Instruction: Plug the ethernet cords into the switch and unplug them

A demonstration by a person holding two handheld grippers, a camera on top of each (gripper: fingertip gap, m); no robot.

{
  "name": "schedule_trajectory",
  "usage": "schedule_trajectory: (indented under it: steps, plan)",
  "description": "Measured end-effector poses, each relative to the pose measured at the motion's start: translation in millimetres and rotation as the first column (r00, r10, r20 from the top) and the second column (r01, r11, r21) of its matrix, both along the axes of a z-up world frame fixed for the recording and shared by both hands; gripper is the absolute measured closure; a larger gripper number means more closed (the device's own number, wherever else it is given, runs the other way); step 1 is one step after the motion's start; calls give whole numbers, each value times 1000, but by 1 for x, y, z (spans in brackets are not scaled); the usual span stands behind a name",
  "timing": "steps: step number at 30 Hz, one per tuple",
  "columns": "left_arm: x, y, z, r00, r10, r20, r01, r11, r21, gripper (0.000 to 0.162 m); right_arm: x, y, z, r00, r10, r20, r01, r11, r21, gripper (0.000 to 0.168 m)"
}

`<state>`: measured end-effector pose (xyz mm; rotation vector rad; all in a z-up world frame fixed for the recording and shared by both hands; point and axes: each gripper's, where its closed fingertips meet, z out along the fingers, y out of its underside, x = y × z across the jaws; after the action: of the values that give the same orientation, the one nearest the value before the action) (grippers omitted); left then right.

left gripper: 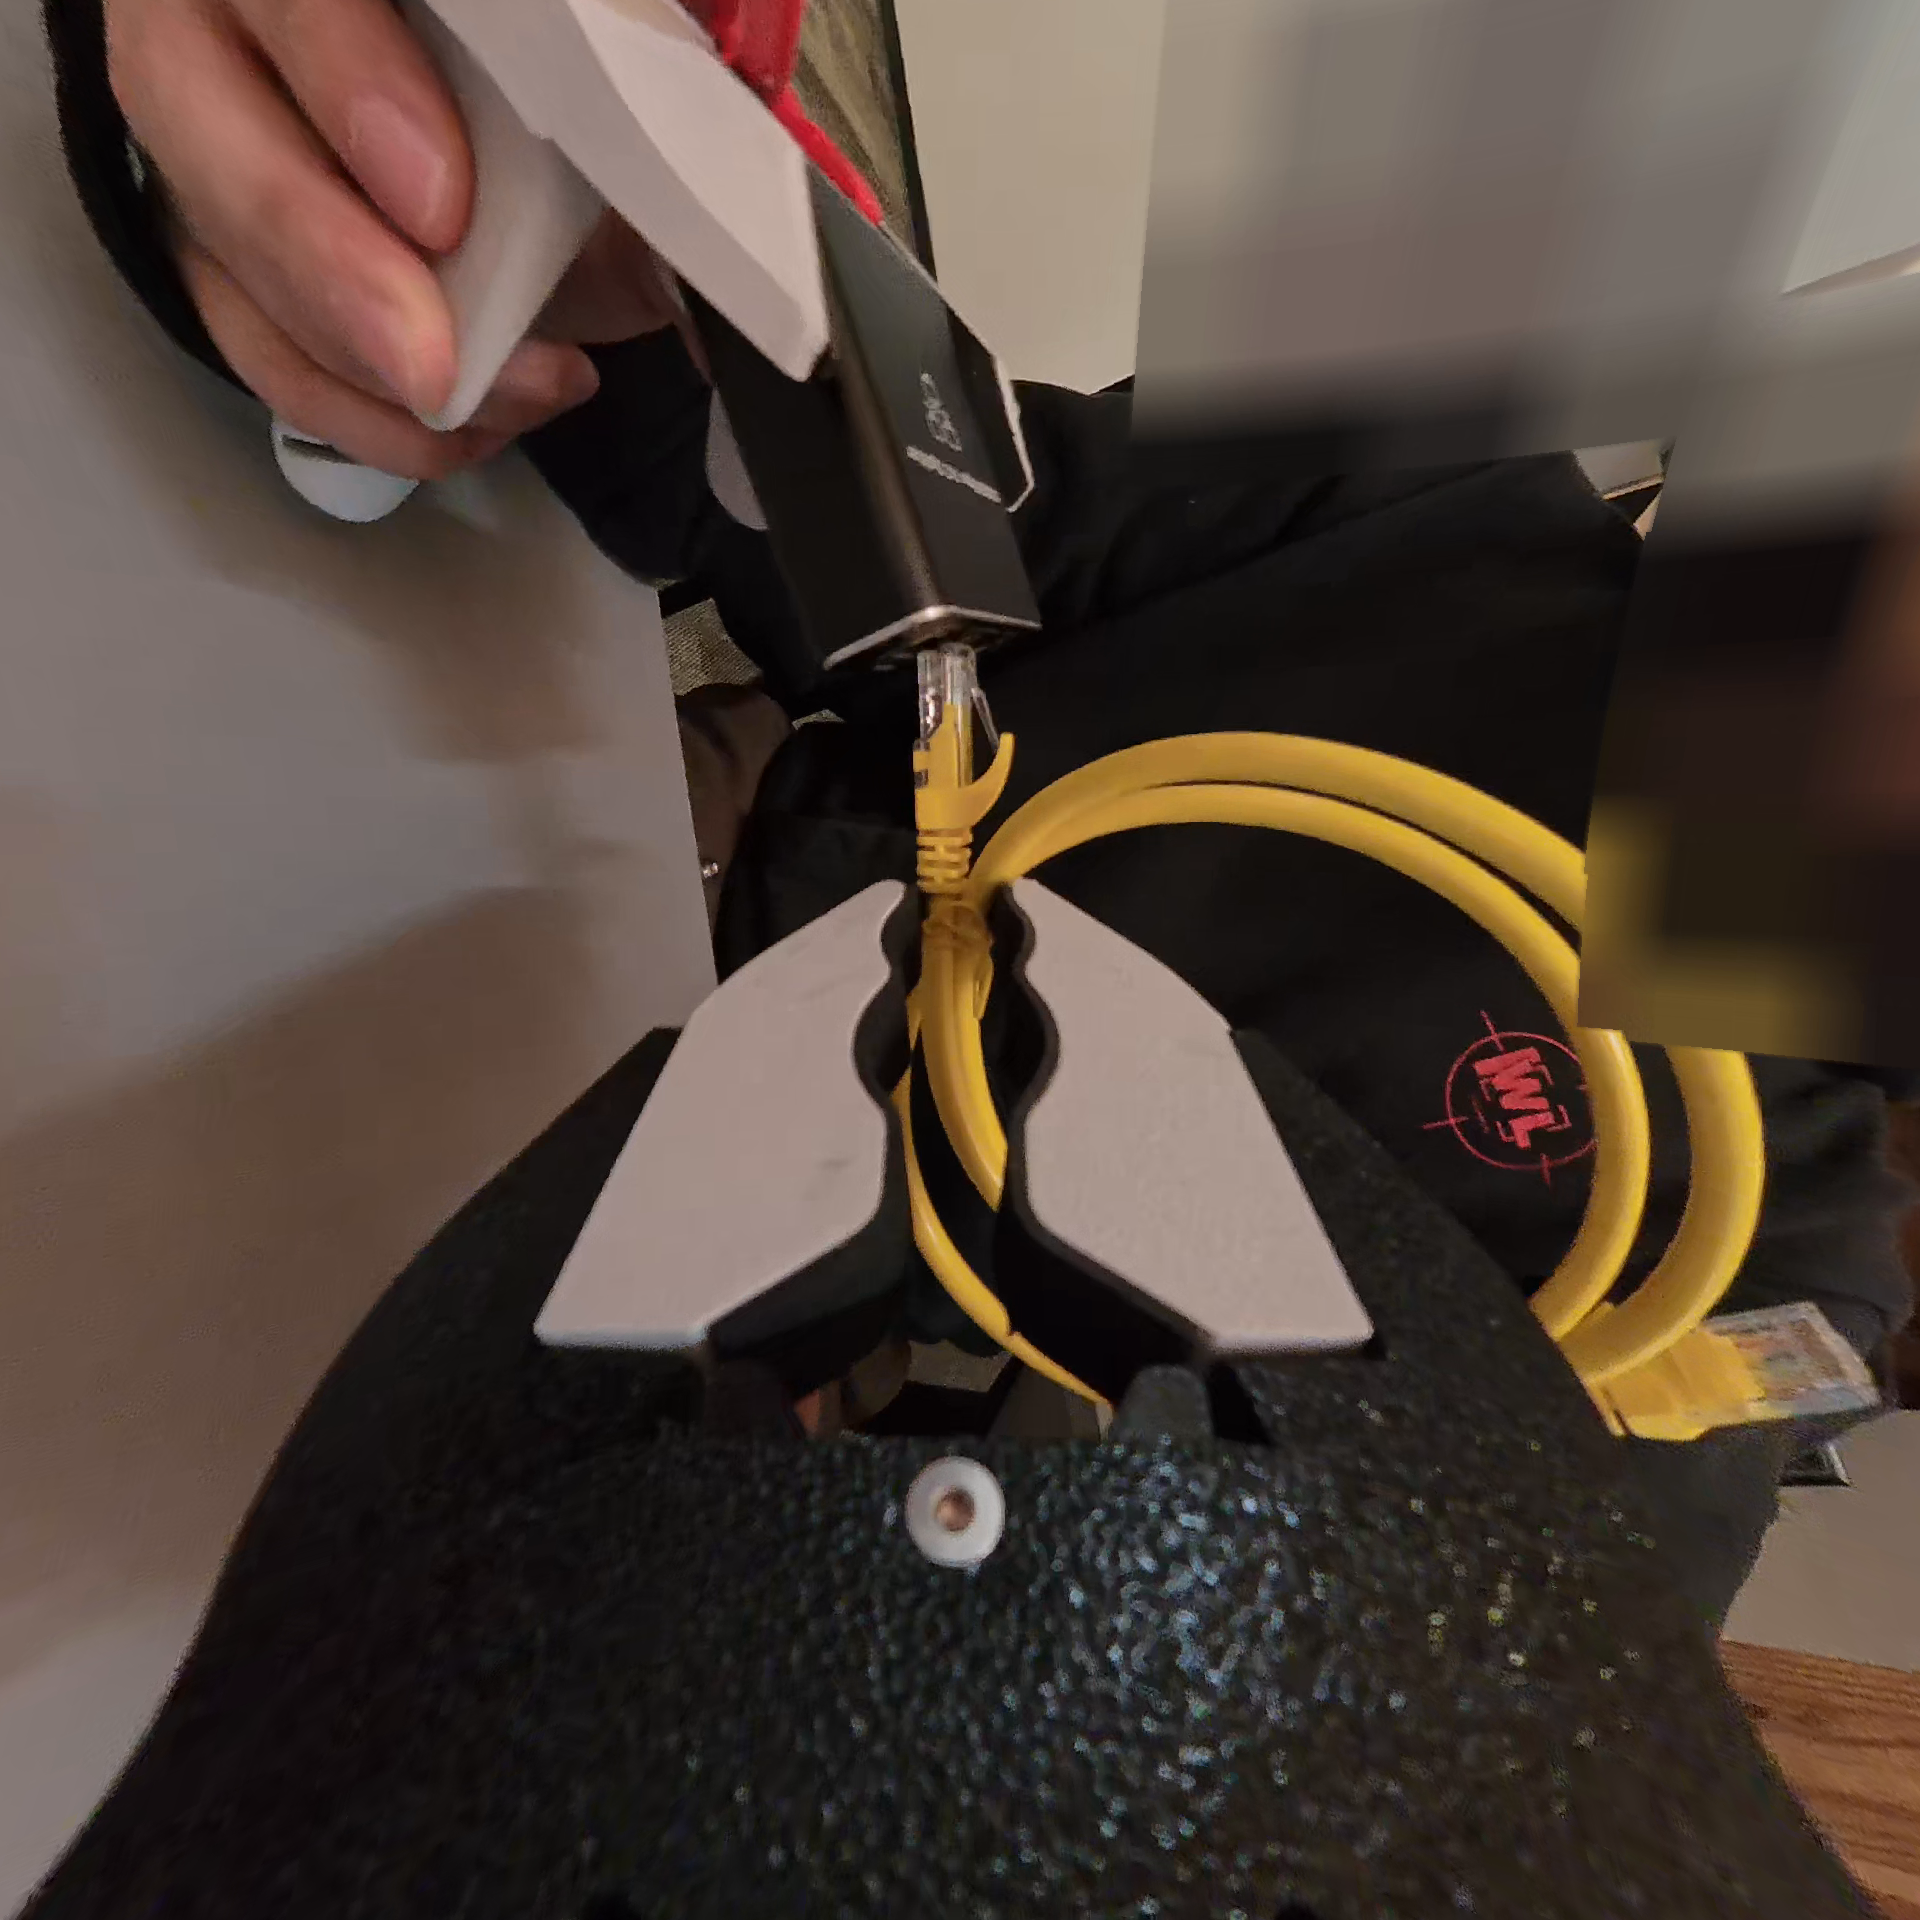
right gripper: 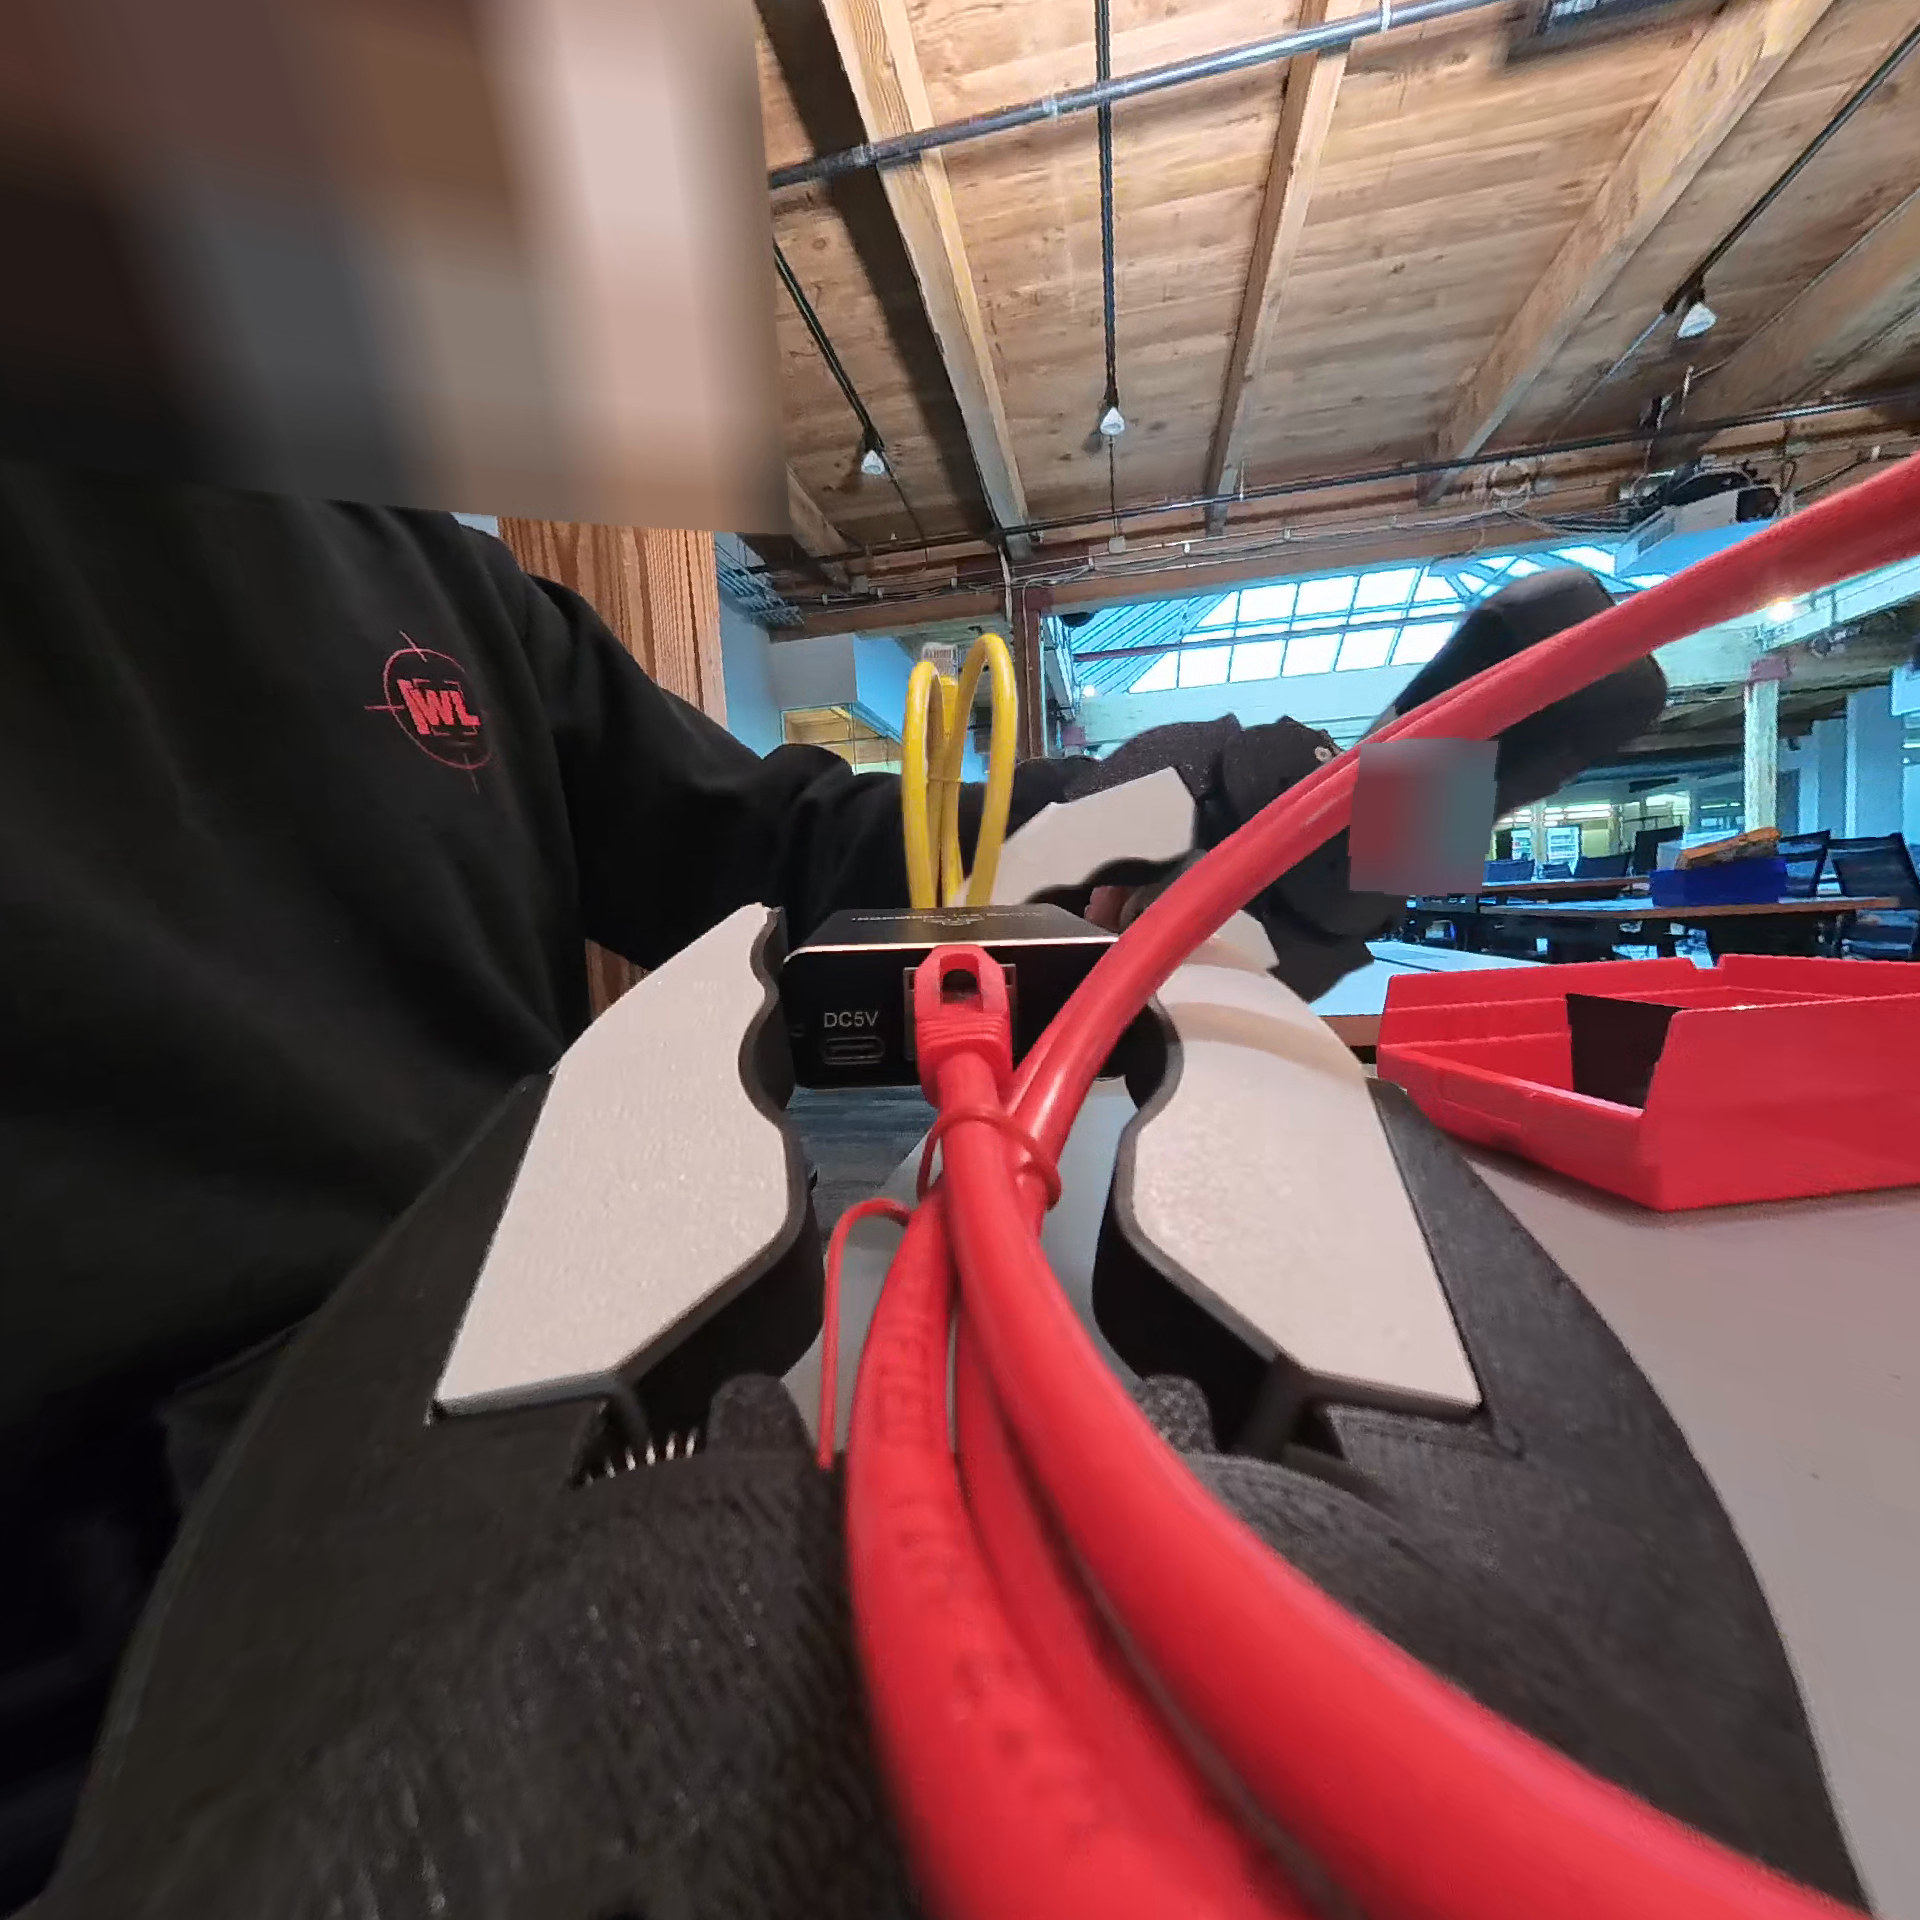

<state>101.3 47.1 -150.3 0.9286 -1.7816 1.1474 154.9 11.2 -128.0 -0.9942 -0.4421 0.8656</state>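
Held off the table in the right tongs (right gripper: pixel 961 1013), the black switch (left gripper: pixel 914 488) has the red cord (right gripper: pixel 961 1023) seated, while the left tongs (left gripper: pixel 961 914), clenched on the yellow cord (left gripper: pixel 948 790), hold its clear plug at a port, seemingly not fully seated, with unplugging still ahead.

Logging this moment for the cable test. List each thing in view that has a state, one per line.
switch: off the table, clamped by the right gripper
red cord: plugged into the switch, coiled and tied
yellow cord: coiled, clear plug tip at a switch port, not fully seated
left gripper: shut on the yellow cord behind its plug
red bin: on the table, upright
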Motion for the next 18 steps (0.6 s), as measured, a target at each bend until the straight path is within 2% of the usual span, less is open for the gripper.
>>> schedule_trajectory:
  steps: [6,18]
  plan:
    - [-3,6,-1,1000,6,-17,-6,1000,5,149,-6,3,-4,999,10,35,-10,1000,-25,104]
    - [2,13,-8,992,72,-101,-74,997,-16,150,-6,7,-10,992,-53,112,59,997,-51,105]
